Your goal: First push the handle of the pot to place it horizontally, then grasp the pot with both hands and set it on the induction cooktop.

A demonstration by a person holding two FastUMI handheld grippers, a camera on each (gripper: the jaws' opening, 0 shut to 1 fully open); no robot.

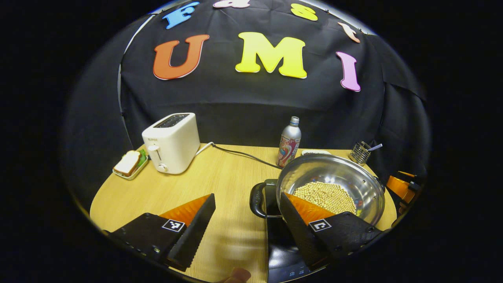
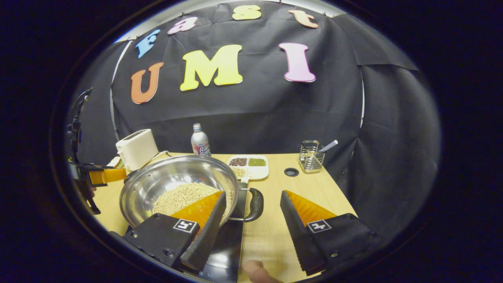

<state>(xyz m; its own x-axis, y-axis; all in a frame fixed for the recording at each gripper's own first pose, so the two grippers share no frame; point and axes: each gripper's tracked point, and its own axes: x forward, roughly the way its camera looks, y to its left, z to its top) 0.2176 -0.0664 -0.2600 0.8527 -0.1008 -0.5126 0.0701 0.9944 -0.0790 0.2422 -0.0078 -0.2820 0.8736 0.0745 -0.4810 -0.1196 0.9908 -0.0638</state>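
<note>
Pale wood forms the table (image 2: 314, 188), which carries everything noted here. Landmark: the steel pot (image 2: 173, 184), holding pale beans and resting on the black induction cooktop (image 2: 224, 251), whose glossy face shows beneath and in front of it. Placement looks complete or nearly so. The pot's handles (image 1: 257, 200) (image 2: 253, 204) lie level at either side.

Behind the pot stand a white toaster (image 1: 171, 141), a bottle (image 1: 289, 145), a divided dish of beans (image 2: 249, 165) and a wire holder (image 2: 312, 157).

The left gripper (image 1: 247, 220) has its jaws wide, the left handle between them and untouched. The right gripper (image 2: 253, 220) likewise stands wide astride the right handle.

Judgement: if releasing, draw both grippers straight outward together, level, so that neither finger catches a handle and drags the pot off centre.
</note>
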